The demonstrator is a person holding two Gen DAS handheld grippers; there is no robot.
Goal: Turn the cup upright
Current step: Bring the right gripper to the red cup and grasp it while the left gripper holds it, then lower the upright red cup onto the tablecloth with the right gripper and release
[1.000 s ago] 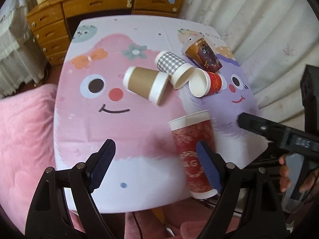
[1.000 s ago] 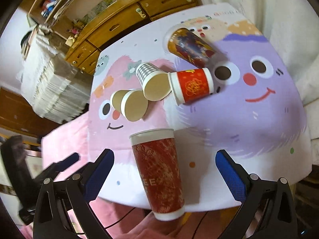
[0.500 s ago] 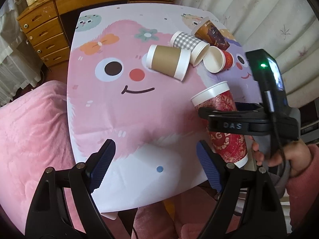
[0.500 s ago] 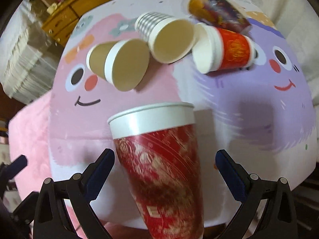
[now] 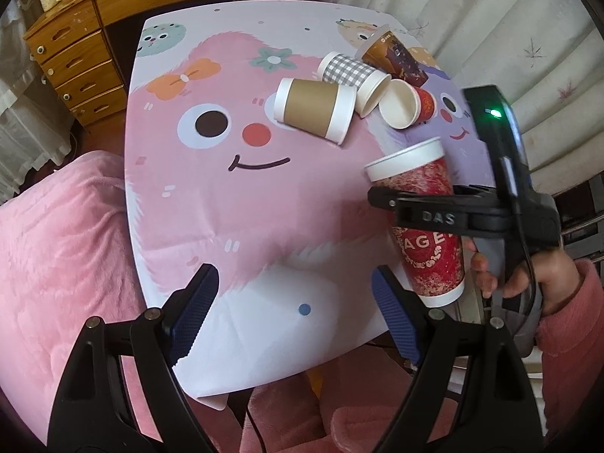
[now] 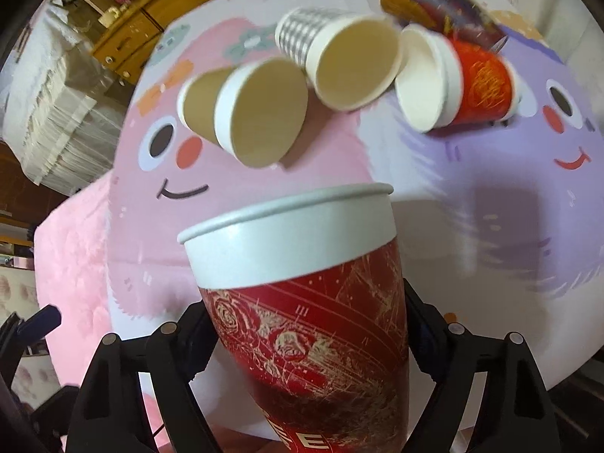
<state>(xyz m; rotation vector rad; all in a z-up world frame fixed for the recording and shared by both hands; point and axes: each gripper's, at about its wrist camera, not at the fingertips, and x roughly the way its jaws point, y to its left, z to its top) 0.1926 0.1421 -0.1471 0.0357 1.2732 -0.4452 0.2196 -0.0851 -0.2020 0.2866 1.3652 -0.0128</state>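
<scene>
A tall red paper cup [image 6: 309, 324] with a white rim band lies on its side at the table's near right, also seen in the left wrist view [image 5: 426, 226]. My right gripper [image 6: 305, 336] is shut on its middle, one finger on each side; it also shows in the left wrist view [image 5: 422, 217] clamped across the cup. My left gripper [image 5: 292, 309] is open and empty above the table's near edge, left of the cup.
Several other cups lie on their sides further back: a brown one [image 5: 315, 111], a grey checked one [image 5: 353, 75], a small red one [image 5: 407, 105] and a dark brown one [image 5: 392, 54]. A wooden dresser [image 5: 113, 7] stands behind the table. A pink blanket [image 5: 56, 234] lies at left.
My right gripper has moved in around the tall red cup and closed on it. My left gripper has drawn back to the left and stays open.
</scene>
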